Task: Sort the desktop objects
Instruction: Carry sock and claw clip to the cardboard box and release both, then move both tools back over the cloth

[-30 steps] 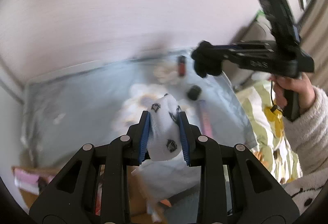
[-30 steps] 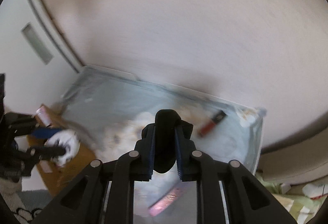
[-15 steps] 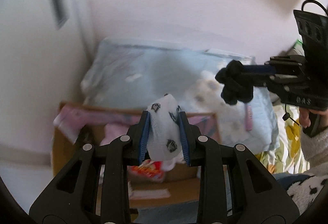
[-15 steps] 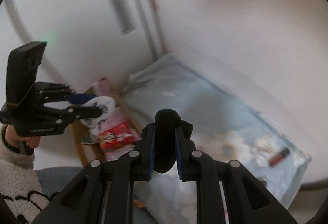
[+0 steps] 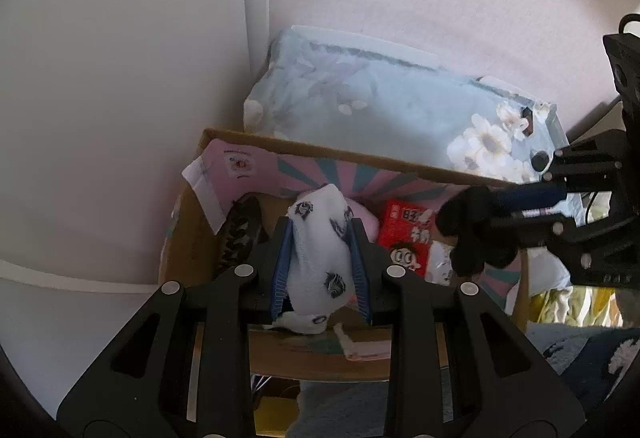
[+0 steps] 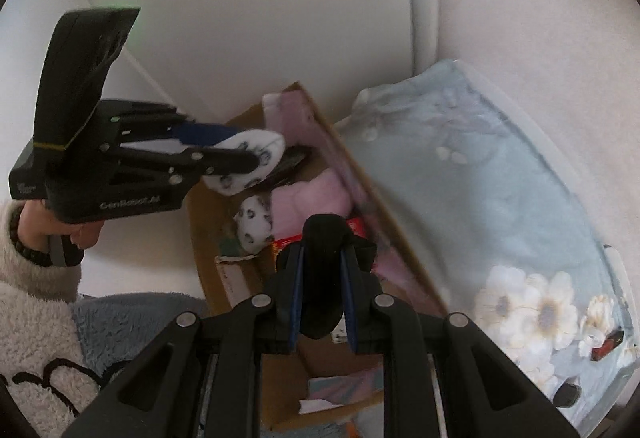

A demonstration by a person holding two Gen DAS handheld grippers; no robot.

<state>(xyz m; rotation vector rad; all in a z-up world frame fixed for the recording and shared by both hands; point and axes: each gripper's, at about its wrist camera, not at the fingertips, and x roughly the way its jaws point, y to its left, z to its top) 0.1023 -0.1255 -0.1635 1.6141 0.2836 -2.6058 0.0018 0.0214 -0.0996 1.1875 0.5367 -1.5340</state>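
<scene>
Hovering over the open cardboard box [image 5: 404, 162] beside the floral-clothed table [image 5: 400, 105], the left gripper [image 5: 320, 262] clamps a white patterned sock [image 5: 320, 258] while the right gripper [image 6: 322, 302] pinches a black sock [image 6: 322, 270].

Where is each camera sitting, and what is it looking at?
Left wrist view: sits on the left hand-held gripper, looking down at its white sock over the cardboard box; no body shows.
Right wrist view: sits on the right hand-held gripper, holding a black sock; a hand and fluffy sleeve show.
Both see the box and each other's gripper.
</scene>
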